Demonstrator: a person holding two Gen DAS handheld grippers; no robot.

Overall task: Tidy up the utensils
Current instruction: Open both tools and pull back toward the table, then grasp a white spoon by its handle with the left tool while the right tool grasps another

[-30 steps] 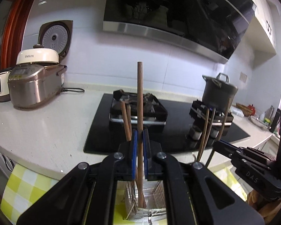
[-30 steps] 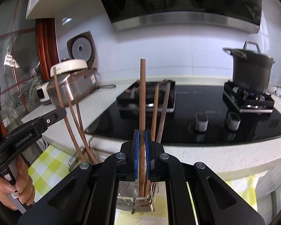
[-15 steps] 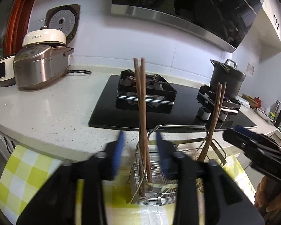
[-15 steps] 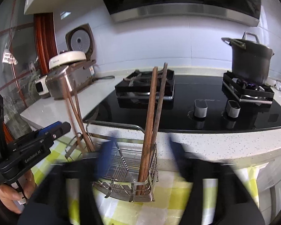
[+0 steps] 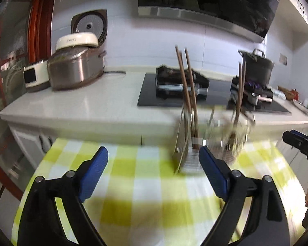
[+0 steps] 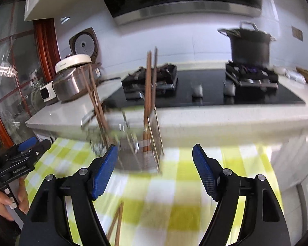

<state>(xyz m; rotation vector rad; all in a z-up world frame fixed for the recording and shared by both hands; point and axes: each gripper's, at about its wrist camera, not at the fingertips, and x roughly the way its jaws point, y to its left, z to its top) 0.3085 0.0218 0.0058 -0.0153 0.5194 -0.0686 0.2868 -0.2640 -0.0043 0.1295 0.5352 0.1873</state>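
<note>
The wire utensil rack (image 5: 213,143) stands on the yellow-and-white checked tablecloth (image 5: 145,164), hard against the white counter's front edge (image 5: 92,119); from the left wrist view it sits at about one o'clock of the left gripper (image 5: 153,166), whose blue-padded jaws are opening wide with nothing between them; three brown chopsticks (image 5: 186,86) lean together in the rack's nearer compartment, tips up toward twelve o'clock, and a second pair (image 5: 240,88) stands in the compartment at its three o'clock side; the rack itself is smeared by blur. The right gripper (image 6: 155,164) holds its jaws well apart and empty too, the rack (image 6: 137,143) just beyond its left pad at eleven o'clock; two more chopsticks (image 6: 116,223) lie loose on the cloth at the bottom of that view, at about seven o'clock, beside the left finger. On the counter behind, a steel rice cooker (image 5: 76,69) with its lid up sits at ten o'clock, a black stockpot (image 6: 250,45) on the gas hob (image 6: 211,90) at two o'clock; a hand (image 6: 4,203) grips the left tool's handle.
</note>
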